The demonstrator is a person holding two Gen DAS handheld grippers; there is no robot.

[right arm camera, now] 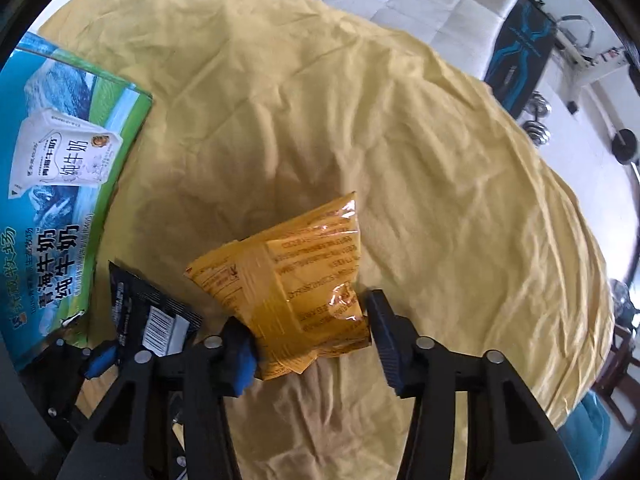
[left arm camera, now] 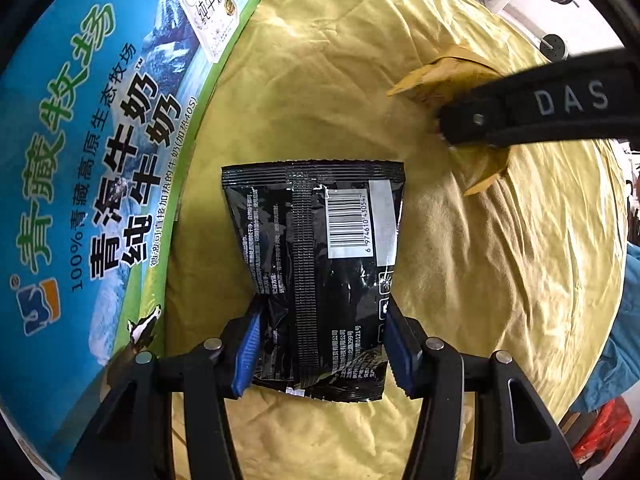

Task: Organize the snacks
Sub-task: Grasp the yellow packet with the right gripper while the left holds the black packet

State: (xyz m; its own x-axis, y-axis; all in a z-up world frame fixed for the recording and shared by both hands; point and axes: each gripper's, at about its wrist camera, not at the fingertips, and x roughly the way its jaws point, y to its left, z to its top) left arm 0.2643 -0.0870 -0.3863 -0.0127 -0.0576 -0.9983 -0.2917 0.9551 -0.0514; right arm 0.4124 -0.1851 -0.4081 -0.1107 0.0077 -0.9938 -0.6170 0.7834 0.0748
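Observation:
A black snack packet [left arm camera: 320,264] with a white barcode lies back-up over the yellow cloth, its lower half squeezed between the blue pads of my left gripper [left arm camera: 322,344], which is shut on it. The packet [right arm camera: 152,312] and the left gripper also show low on the left in the right wrist view. My right gripper [right arm camera: 310,340] is shut on an orange snack packet [right arm camera: 296,284], held tilted above the cloth. From the left wrist view the right gripper's black finger [left arm camera: 536,108] comes in from the right and covers most of the orange packet [left arm camera: 436,76].
A large blue and green milk carton box [left arm camera: 92,168] lies along the left side of the yellow cloth [left arm camera: 328,80], also seen as the box [right arm camera: 60,184] at left. Beyond the cloth's far edge are white floor tiles, dumbbells [right arm camera: 538,120] and a dark mat.

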